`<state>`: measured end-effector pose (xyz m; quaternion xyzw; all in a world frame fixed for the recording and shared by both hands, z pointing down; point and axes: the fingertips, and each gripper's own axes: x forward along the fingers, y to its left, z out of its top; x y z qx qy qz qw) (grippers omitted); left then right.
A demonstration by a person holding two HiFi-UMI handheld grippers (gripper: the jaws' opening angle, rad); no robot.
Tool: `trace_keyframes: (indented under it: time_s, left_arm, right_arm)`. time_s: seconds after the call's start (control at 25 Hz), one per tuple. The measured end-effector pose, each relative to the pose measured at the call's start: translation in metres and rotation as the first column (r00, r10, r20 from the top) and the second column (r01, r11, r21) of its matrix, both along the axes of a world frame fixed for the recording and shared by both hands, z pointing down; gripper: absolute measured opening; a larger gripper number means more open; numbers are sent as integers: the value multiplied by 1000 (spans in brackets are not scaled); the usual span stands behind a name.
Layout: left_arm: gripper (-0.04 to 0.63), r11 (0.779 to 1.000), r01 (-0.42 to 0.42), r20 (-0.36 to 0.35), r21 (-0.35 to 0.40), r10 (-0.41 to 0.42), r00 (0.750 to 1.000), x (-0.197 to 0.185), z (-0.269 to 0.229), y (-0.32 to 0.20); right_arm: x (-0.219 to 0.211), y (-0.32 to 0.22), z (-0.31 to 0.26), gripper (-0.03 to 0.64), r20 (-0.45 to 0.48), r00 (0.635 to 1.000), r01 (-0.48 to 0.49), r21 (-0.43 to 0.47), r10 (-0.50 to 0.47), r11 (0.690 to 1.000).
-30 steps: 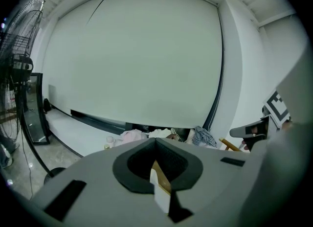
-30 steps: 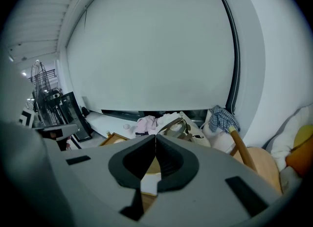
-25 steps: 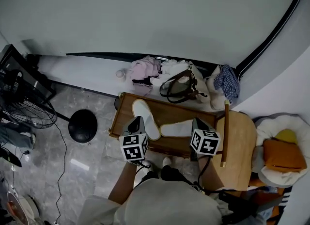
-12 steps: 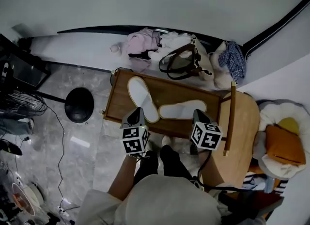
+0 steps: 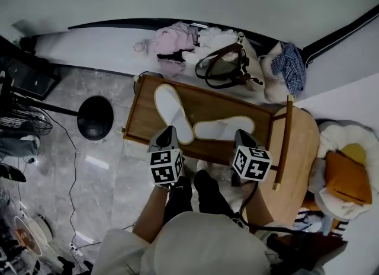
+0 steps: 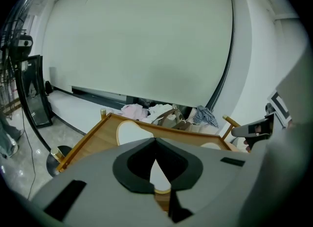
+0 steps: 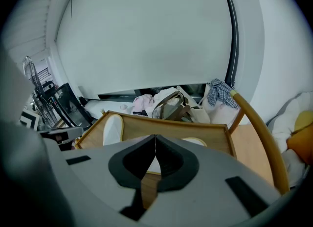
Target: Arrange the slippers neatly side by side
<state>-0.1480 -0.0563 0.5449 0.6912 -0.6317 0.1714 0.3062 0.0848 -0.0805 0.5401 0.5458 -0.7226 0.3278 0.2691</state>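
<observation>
- The two slippers lie on a low wooden table [image 5: 208, 103] with a raised rim, just ahead of the person's feet.
- The left slipper [image 5: 172, 112] has its long axis running on a slant in the head view, from the table's far left down toward the near middle.
- The right slipper [image 5: 224, 128] lies almost crosswise, its long axis running left to right along the near rim.
- Their near ends almost meet by the table's middle, so the pair forms an open V rather than sitting parallel.
- Both are flat, white, oblong slippers with a thin tan edge; which end is the toe cannot be told.
- The left gripper [image 6: 155, 142] has its jaws pressed together with nothing between them, and it hangs over the near rim by the left slipper's near end.
- The right gripper [image 7: 155, 140] is likewise closed and empty, above the near rim beside the right slipper.
- A brown-handled bag [image 5: 224, 69] and heaped clothes [image 5: 173, 40] lie on the floor beyond the table.
</observation>
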Motion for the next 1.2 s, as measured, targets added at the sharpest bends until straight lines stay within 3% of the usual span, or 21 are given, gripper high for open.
trace_keyframes:
  time_s: [0.72,0.84,1.2]
  left_arm:
    - [25,997,69,41,-43,-67,997,1,16,-33]
    - [116,995,81,38,-53,-79,996,0,19,-39]
    - [181,991,103,57,-86,-98,994,0,31,-58]
  right_arm:
    - [14,-19,14,34,-1,1000,6,-35,-6,999]
    - [15,-24,15,34,-1,1000,9,-38,-9,999]
    - [21,-38,20,34,-5,1000,12,-57,-12,998]
